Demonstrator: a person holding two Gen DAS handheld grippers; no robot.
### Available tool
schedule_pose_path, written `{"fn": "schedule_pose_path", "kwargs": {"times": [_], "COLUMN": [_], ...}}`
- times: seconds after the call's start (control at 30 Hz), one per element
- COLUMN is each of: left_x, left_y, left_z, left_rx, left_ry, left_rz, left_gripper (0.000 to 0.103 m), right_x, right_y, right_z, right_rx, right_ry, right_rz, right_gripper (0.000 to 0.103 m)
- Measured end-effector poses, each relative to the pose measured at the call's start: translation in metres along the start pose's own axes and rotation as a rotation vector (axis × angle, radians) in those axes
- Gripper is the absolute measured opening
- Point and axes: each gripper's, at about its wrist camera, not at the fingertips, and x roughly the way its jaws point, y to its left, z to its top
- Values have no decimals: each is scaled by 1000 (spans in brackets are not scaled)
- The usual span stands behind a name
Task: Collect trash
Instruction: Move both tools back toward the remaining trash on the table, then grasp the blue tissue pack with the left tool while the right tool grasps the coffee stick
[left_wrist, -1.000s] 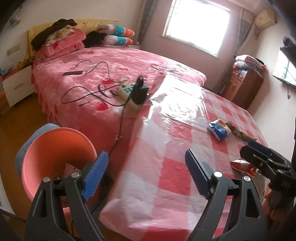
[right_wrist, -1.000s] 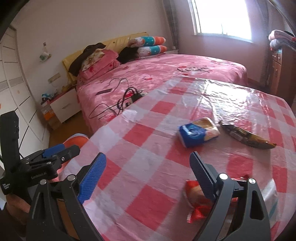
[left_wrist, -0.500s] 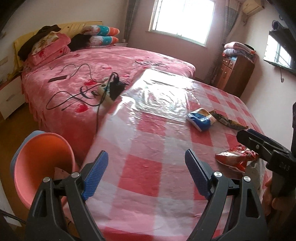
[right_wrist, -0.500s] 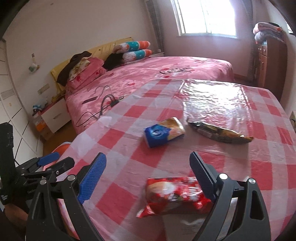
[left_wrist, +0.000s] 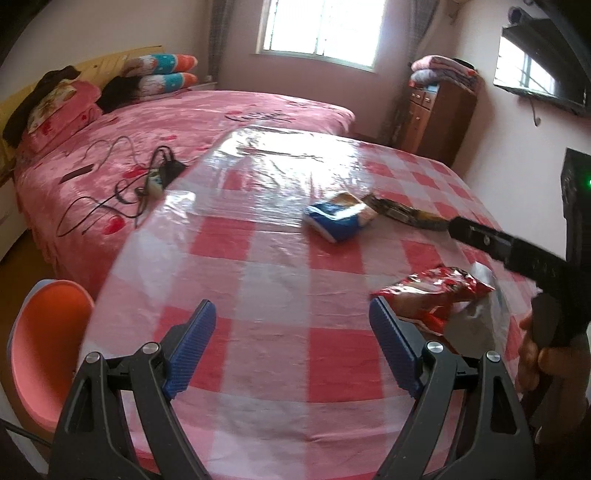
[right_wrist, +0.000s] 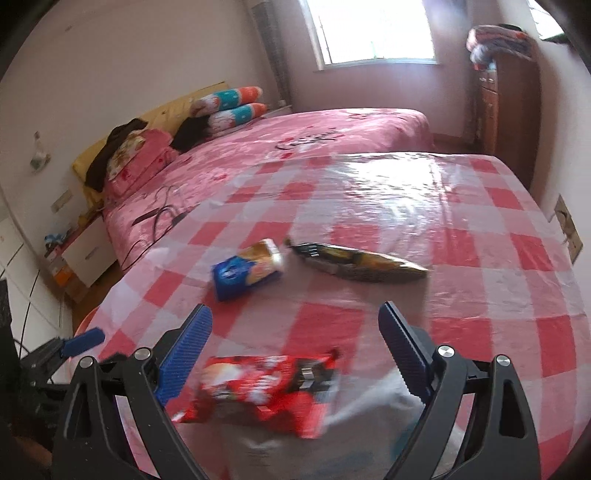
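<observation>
A red snack wrapper lies on the red-checked tablecloth, partly on a clear plastic bag; it also shows in the left wrist view. A blue-and-tan packet and a dark yellow wrapper lie farther on. My right gripper is open, its jaws either side of the red wrapper, just above it. My left gripper is open and empty over the table's near left part. The right gripper's finger reaches in from the right.
An orange bin stands on the floor left of the table. A pink bed with cables and a power strip lies behind. A wooden cabinet stands at the back right.
Both grippers have swung right and forward over the table. The red wrapper now sits between my right gripper's jaws. The bin has slid to the left edge of the left wrist view.
</observation>
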Motion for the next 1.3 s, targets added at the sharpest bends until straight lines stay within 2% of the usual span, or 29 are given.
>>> {"fn": "schedule_pose_path", "kwargs": {"times": [0.4,0.63,0.97,1.3], "left_x": [6,22,83,121], "left_y": [-37,-46,-52,-46], "left_z": [2,26,64,81], "left_rx": [71,90,216,272], "left_ry": [17,17,58,103], "left_rz": [-80,-90,-48,-89], "left_gripper": [85,85,85,85], "right_x": [-6,6,36,69], "right_y": [-71,-91,-81,-54], "right_z": [8,12,31,56], "right_rx": [144,166,53,-134], "right_ry": [0,37,111,184], "right_rz": [-45,-21,26,43], "right_gripper": [90,90,90,90]}}
